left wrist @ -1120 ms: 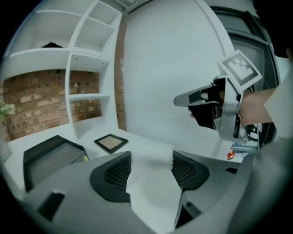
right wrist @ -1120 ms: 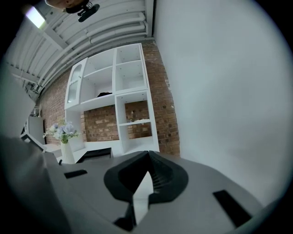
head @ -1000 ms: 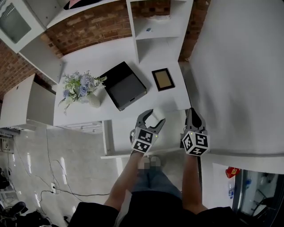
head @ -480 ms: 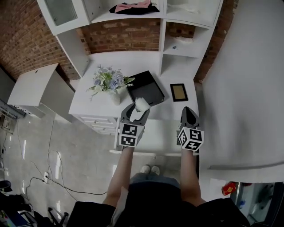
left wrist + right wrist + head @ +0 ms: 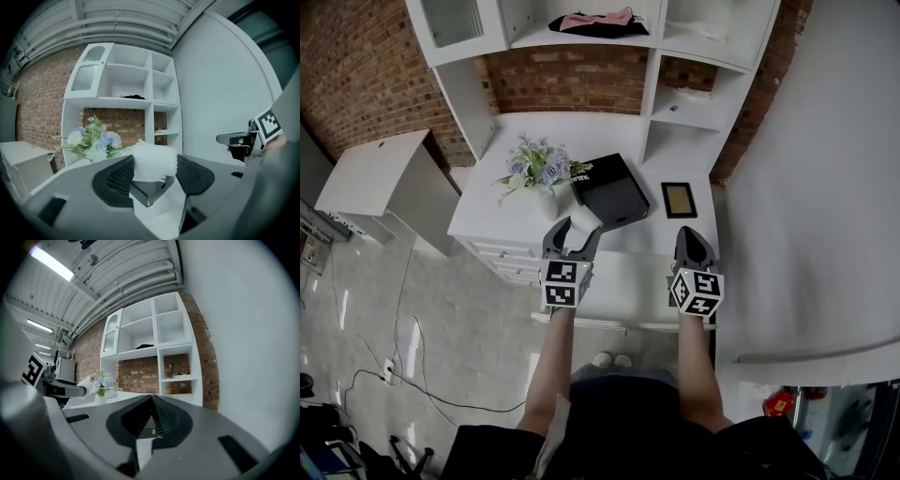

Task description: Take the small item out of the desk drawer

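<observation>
A small fluffy white item (image 5: 588,220) sits between the jaws of my left gripper (image 5: 581,226), held above the front of the white desk (image 5: 628,272). In the left gripper view the white item (image 5: 154,160) fills the gap between the two dark pads (image 5: 118,177), which press on its sides; that gripper (image 5: 153,176) is shut on it. My right gripper (image 5: 690,234) hovers over the desk's right front, about level with the left. In the right gripper view its jaws (image 5: 153,416) meet with nothing between them. I cannot make out the drawer itself.
On the desk stand a vase of blue and white flowers (image 5: 536,172), a black box (image 5: 610,188) and a small framed picture (image 5: 679,199). White shelves (image 5: 675,112) rise behind against a brick wall. A low white cabinet (image 5: 380,178) stands left; a grey wall (image 5: 825,187) runs along the right.
The head view has swung up from the desk front to take in the shelves. My left gripper has carried the white item forward and slightly left. The right gripper stays shut beside it.
</observation>
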Demonstrator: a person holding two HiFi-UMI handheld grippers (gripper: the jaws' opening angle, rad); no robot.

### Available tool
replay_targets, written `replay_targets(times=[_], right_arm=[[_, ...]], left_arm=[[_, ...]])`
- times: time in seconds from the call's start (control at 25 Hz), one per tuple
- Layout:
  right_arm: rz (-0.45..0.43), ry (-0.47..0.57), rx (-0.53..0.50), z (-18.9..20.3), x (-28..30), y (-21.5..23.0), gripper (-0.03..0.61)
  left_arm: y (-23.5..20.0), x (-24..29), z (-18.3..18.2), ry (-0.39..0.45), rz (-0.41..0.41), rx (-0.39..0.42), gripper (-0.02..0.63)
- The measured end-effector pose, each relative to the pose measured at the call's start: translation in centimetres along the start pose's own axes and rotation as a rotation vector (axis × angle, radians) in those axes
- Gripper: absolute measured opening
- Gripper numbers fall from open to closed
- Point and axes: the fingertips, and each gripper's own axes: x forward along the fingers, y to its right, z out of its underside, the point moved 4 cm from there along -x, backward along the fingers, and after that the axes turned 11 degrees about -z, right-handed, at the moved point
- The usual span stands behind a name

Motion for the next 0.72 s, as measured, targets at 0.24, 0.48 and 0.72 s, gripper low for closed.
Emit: replay_targets(times=[0.24,0.48,0.72], right_arm=[[-0.002,-0.012,-0.003,0.1,-0.6,-0.2,-0.003],[0.0,-0.02,0.007,0.5,-1.1,0.0,-0.003],[-0.005,-0.026,0.014,0.7,-1.2,0.1,-0.003]], left_arm=[[0.2,-0.2,0.3,-0.012,0.006,-0.005,0.265],[0.7,-0.2,0.6,-0.02,0.011,-0.004,0.265],[1.1,-0.2,0.9,-0.031,0.015,0.019,0.265]])
